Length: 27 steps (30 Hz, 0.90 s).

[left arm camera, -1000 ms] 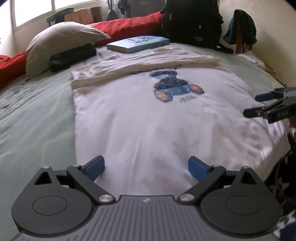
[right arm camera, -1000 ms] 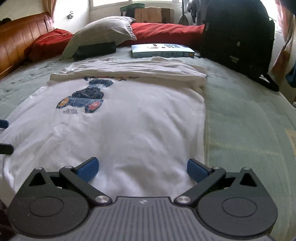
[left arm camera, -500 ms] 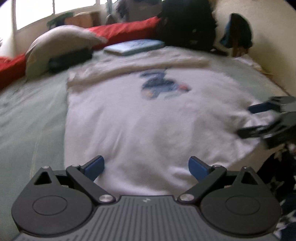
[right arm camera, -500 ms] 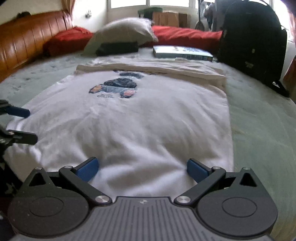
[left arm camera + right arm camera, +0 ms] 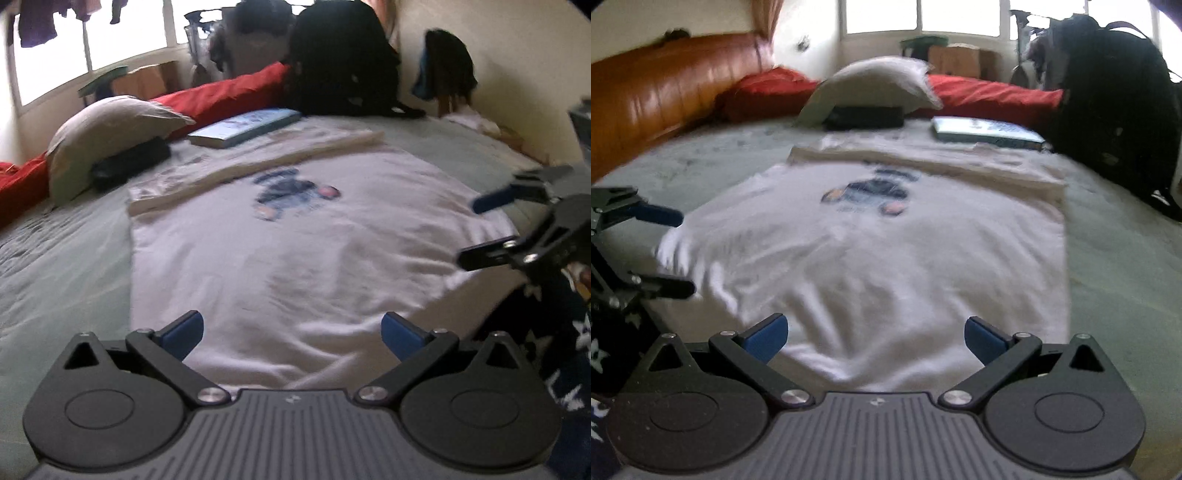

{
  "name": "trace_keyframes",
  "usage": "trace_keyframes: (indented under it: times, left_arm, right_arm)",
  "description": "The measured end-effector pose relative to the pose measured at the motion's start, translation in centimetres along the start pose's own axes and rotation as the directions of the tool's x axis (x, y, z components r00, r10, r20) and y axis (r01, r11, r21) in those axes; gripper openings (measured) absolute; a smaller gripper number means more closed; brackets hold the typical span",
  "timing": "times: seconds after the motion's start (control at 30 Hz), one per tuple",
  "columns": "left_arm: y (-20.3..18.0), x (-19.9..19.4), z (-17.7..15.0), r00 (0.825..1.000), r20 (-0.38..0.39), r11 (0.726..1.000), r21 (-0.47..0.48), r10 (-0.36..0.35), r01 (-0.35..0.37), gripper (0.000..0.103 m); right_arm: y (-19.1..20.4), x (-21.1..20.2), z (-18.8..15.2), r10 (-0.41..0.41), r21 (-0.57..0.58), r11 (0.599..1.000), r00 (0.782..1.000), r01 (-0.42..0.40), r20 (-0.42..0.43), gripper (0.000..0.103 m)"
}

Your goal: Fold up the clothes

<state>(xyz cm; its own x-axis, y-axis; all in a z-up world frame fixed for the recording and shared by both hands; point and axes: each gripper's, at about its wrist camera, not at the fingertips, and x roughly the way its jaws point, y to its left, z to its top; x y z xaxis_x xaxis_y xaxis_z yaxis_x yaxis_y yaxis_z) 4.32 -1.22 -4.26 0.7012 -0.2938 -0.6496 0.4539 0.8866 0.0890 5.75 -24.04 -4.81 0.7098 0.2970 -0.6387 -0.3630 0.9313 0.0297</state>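
A white T-shirt (image 5: pixel 295 243) with a blue bear print (image 5: pixel 295 194) lies flat on the green bed, its far part folded over into a long band (image 5: pixel 258 164). My left gripper (image 5: pixel 291 332) hovers open over the shirt's near hem toward its left corner. My right gripper (image 5: pixel 875 332) hangs open above the near hem toward its right side, over the same T-shirt (image 5: pixel 879 251). Each gripper shows in the other's view: the right gripper (image 5: pixel 476 229) at the shirt's right edge, the left gripper (image 5: pixel 679 254) at its left edge. Nothing is held.
At the far end lie a grey pillow (image 5: pixel 107 129) on a black bundle (image 5: pixel 131 164), a book (image 5: pixel 245 127), a red bolster (image 5: pixel 225 92) and a black backpack (image 5: pixel 343 62). A brown headboard (image 5: pixel 661 92) bounds the left. Green bedsheet (image 5: pixel 1119 266) spreads right of the shirt.
Both grippers have lifted and tilted up, so the view now shows more of the windows and the room. They stay open over the near hem. The shirt has not moved.
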Motion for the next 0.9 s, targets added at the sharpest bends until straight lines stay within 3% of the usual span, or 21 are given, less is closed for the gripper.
trace_keyframes:
  times: [0.17,0.6,0.7,0.77,0.9]
  left_arm:
    - [1.0,0.7,-2.2,0.997,-0.067,0.993,-0.117,-0.039,0.031,0.102]
    - [0.5,0.0,0.6,1.0,0.008,0.998,-0.055,0.005,-0.005,0.102]
    - [0.8,1.1,0.6,1.0,-0.022,0.994,-0.109,0.003,-0.005,0.102]
    - [1.1,2.1,0.1,0.996,-0.086,0.987,-0.158,0.014,-0.027,0.102]
    - [0.9,1.0,-0.4,0.997,-0.067,0.983,-0.175,0.034,-0.045,0.102]
  right_arm:
    - [0.3,0.9,-1.2,-0.01,-0.006,1.0,0.999,0.01,-0.043,0.103]
    - [-0.1,0.6,-2.0,-0.026,-0.01,1.0,0.999,0.025,-0.045,0.103]
    - [-0.1,0.5,-2.0,-0.028,-0.012,1.0,0.999,0.028,-0.041,0.103]
    - [-0.1,0.4,-2.0,-0.03,-0.012,0.999,0.999,0.03,-0.042,0.103]
    - [-0.3,-0.4,-1.1,-0.02,-0.002,1.0,1.0,0.02,-0.019,0.103]
